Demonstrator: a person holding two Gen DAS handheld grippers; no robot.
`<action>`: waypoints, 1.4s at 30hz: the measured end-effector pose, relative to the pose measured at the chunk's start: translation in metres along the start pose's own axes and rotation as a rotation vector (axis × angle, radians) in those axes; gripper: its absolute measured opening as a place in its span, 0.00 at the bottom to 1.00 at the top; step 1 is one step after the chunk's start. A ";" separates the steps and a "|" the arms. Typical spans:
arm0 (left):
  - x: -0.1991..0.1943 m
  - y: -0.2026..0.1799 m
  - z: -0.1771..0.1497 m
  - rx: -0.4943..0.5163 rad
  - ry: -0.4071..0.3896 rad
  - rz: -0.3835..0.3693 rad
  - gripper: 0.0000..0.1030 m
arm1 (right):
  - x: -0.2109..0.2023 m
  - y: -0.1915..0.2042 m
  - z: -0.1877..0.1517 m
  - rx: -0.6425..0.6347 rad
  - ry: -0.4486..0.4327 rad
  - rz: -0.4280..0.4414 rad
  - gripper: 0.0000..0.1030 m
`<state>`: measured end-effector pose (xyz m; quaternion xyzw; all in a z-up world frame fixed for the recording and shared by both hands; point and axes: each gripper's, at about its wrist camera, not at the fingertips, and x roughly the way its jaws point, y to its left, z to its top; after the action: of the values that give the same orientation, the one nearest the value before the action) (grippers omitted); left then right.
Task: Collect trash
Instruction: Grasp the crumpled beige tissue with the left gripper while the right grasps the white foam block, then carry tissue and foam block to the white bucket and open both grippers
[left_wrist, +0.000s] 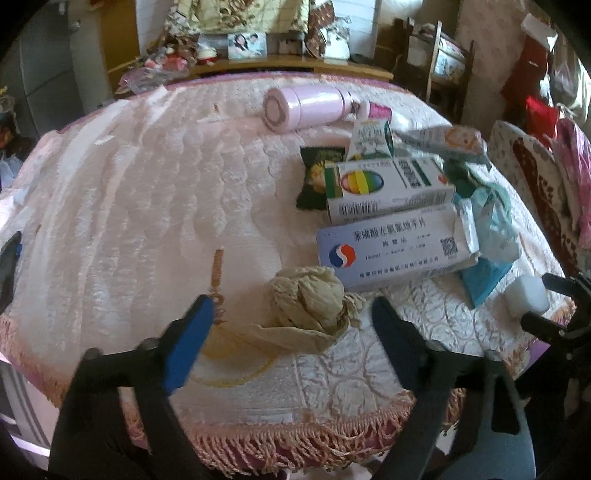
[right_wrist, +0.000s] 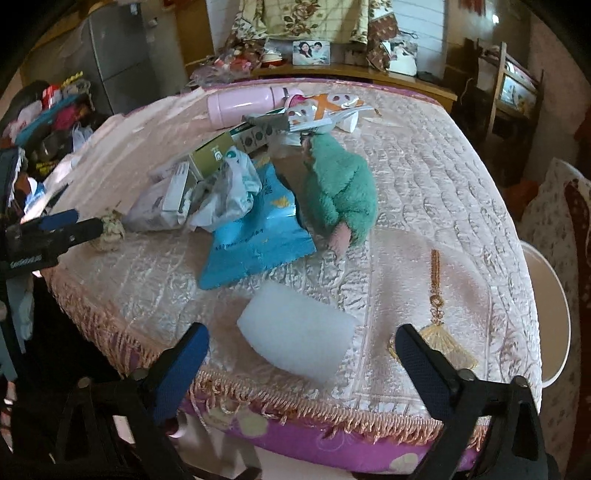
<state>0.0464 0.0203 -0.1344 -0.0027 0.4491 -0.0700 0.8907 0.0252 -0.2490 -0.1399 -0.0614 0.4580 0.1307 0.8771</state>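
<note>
Two hand-held grippers hang over the near edge of a table draped in a pink quilted cloth (left_wrist: 129, 206), where the day's rubbish lies in a heap. The left gripper (left_wrist: 291, 314) has its blue-padded jaws apart on either side of a crumpled beige paper wad (left_wrist: 310, 306), with nothing pressed between the pads. The right gripper (right_wrist: 303, 347) is likewise spread wide, a white foam block (right_wrist: 299, 332) sitting between its fingers but not touched by them.

Behind the wad are two medicine boxes, one white and blue (left_wrist: 391, 251), one with a rainbow oval (left_wrist: 388, 188), a dark snack packet (left_wrist: 314, 177) and a pink flask (left_wrist: 310, 107) lying on its side. From the right-hand camera a blue wrapper (right_wrist: 255, 236), a crushed plastic bag (right_wrist: 229, 192) and a green fluffy toy (right_wrist: 343, 192) crowd the middle of the cloth.

The risks look plain enough. The wad is soft and lopsided, and jaws closing off-centre may pinch only a loose flap and leave the rest behind. The foam block sits just beside the fringed edge (right_wrist: 295, 402); a nudge from either finger could tip it to the floor. Low fingertips may also snag the cloth or its gold tassel (right_wrist: 439, 332) and drag the pile along. The flask and toy are probably not rubbish, and sit close enough to be swept up by mistake.
</note>
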 end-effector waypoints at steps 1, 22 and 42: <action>0.002 -0.001 0.000 0.003 0.007 -0.001 0.63 | 0.002 0.001 0.000 -0.002 0.003 0.003 0.85; -0.049 -0.026 0.019 0.049 -0.049 -0.085 0.26 | -0.042 -0.032 0.019 0.090 -0.090 0.052 0.50; -0.031 -0.231 0.081 0.267 0.034 -0.465 0.26 | -0.090 -0.205 -0.005 0.325 -0.079 -0.217 0.52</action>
<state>0.0652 -0.2090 -0.0459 0.0129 0.4379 -0.3314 0.8356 0.0307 -0.4620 -0.0719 0.0371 0.4291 -0.0380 0.9017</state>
